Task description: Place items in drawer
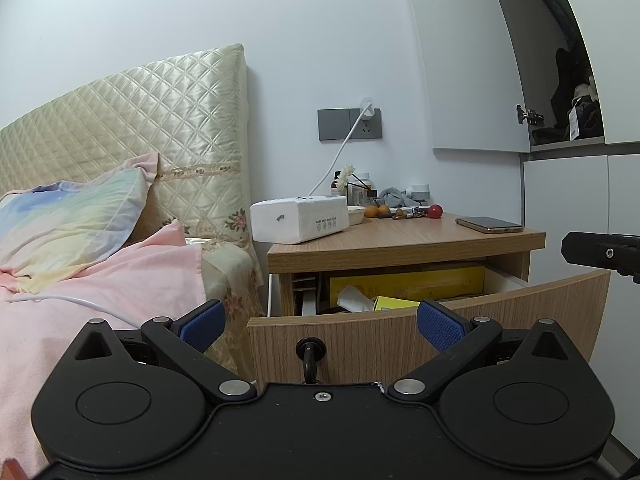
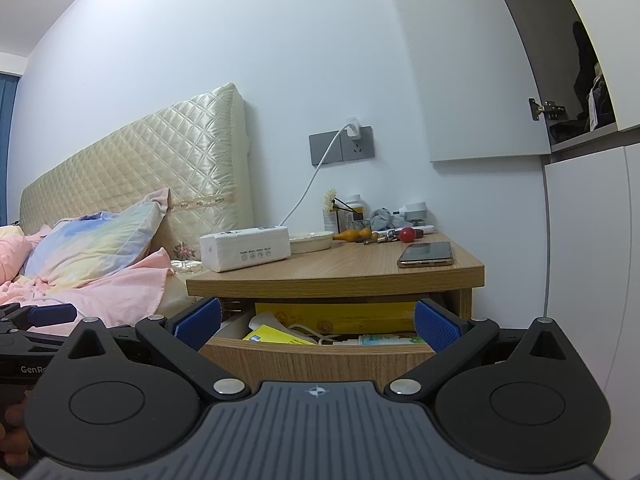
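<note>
The drawer (image 1: 400, 344) of the wooden nightstand (image 1: 404, 242) stands pulled out, its light oak-grain front facing both cameras and carrying a dark ring pull (image 1: 309, 350) low on the panel in the left wrist view. Inside lies a long yellow box (image 2: 336, 316) along the back, a smaller yellow-and-green carton (image 2: 276, 336) in front of it, a white curved item (image 2: 266, 320) with a white cord, and a pale green-printed tube (image 2: 386, 339) just behind the front panel.

On the nightstand top, a white tissue pack (image 2: 245, 253) sits at the bed side, touching or just beside a shallow cream dish (image 2: 311, 240). A dark phone (image 2: 426, 254) with a gold edge lies flat near the right front corner. At the back stand small bottles, a dried flower, a crumpled grey cloth (image 2: 380, 218), orange gourd-shaped pieces and a red ball (image 2: 409, 234).

The left gripper (image 1: 320, 322) hangs in front of the drawer front, its blue-padded fingers (image 1: 202, 326) spread wide with nothing between them. The right gripper (image 2: 318, 326) is likewise held wide apart and empty, its pads framing the open drawer from the front.

A white charger (image 1: 367, 108) sits in a grey wall socket above, its cable trailing down. To the left is a bed with a quilted cream headboard (image 1: 152, 128), a pastel pillow (image 1: 68, 224) and a pink blanket (image 1: 104, 288).
</note>
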`<state>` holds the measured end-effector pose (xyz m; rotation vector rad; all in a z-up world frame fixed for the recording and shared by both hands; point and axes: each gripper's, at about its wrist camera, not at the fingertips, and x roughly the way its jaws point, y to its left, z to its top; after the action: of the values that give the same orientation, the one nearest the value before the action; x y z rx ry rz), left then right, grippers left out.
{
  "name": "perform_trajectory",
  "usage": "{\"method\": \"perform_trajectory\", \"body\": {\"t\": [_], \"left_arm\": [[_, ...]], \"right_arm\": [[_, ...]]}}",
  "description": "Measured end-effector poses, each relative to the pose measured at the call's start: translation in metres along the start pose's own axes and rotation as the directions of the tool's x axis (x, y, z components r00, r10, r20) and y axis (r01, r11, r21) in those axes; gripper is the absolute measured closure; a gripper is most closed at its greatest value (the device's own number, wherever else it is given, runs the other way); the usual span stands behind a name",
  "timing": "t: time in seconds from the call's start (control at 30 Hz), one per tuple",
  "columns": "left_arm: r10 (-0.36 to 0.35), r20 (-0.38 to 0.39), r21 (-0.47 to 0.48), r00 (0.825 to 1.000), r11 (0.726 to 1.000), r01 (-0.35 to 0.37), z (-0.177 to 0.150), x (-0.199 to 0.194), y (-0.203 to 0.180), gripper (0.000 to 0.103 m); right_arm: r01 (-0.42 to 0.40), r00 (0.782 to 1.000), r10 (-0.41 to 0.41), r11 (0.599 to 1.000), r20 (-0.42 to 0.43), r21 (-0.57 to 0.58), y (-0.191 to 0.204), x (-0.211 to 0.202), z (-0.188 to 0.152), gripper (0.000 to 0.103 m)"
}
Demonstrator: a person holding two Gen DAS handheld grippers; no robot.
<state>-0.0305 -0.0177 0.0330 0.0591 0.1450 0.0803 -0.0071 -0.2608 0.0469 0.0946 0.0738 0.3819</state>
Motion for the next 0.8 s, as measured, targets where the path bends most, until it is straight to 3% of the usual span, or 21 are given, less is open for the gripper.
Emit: {"method": "perform_trajectory", "body": {"t": [0.8], "left_arm": [[-0.015, 0.014, 0.019, 1.0, 1.0, 0.014, -0.0055, -0.0016, -0.0074, 0.002]], "right_arm": [[0.004, 1.0, -0.004, 0.999, 0.01, 0.045, -0.0052, -0.0021, -0.001, 0.0]]}}
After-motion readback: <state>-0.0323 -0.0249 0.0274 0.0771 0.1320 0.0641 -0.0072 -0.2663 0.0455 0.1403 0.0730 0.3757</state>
